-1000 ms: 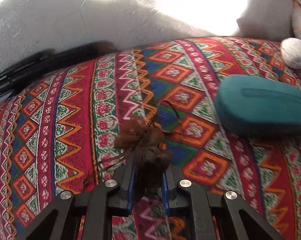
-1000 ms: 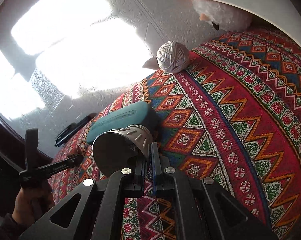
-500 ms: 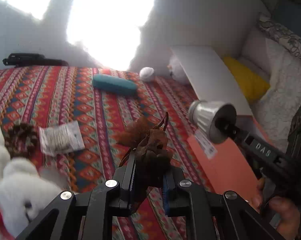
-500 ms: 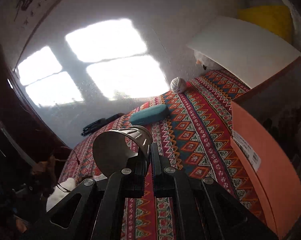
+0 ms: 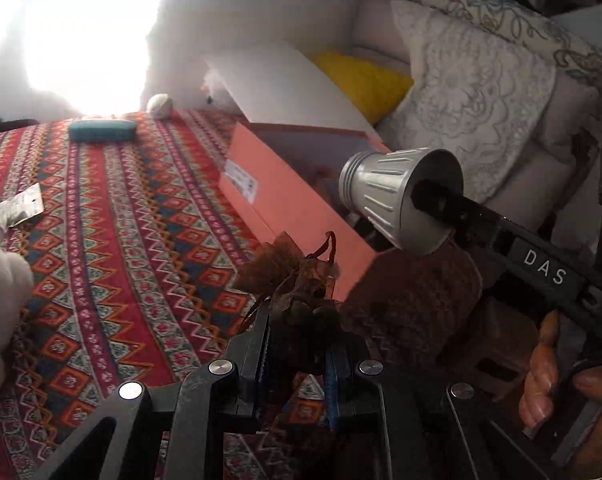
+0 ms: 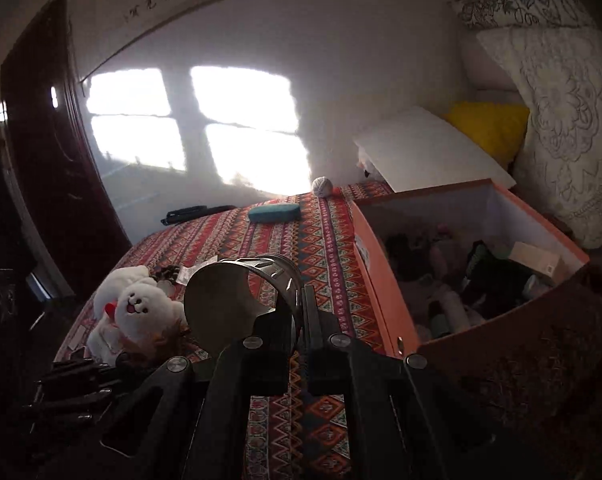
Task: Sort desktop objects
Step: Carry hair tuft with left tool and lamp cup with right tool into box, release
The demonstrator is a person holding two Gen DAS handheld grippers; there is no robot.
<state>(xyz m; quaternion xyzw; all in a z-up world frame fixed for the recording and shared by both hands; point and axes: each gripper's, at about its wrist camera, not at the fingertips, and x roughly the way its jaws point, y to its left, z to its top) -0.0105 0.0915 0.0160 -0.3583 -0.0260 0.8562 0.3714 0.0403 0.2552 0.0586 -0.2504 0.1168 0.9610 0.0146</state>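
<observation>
Holding two things at once, you are pinching a brown mesh pouch (image 5: 297, 280) in the left gripper (image 5: 297, 344), its jaws pressed tight on the gathered fabric with the drawstring loop sticking up, while the right gripper (image 6: 301, 320) is clamping the rim of one silver metal cone (image 6: 241, 300), one finger inside the wide mouth and one outside. From the left camera that cone (image 5: 397, 192) is hanging in the air just beyond the near corner of the orange box (image 5: 285, 196), and your right hand (image 5: 561, 396) is wrapping the handle at the lower right.

Below the pouch, the patterned cloth (image 5: 121, 240) is lying open and bare across its middle. Nearest on the left, one white plush dog (image 6: 141, 308) is sitting at the cloth's near edge, with a small clear packet (image 5: 17, 208) lying just beyond it.

To the right, the one orange box (image 6: 385, 304) is standing open-topped against the cloth's right edge, a white label on its long side. Inside it a jumble is showing: a pale carton, dark and pink soft things, too dim to count. A dark brown patterned surface (image 6: 521, 360) is crossing in front of its near corner.

Farther along the cloth, one teal case (image 6: 273, 213) is lying flat near the far edge, one white ball of yarn (image 6: 322, 186) is sitting at the far corner, and a black folded object (image 6: 197, 213) is lying at the far left edge. Behind the box, a white board (image 6: 425, 152) is leaning, then one yellow cushion (image 6: 489, 128) and a lace-covered pillow (image 6: 561, 120).
</observation>
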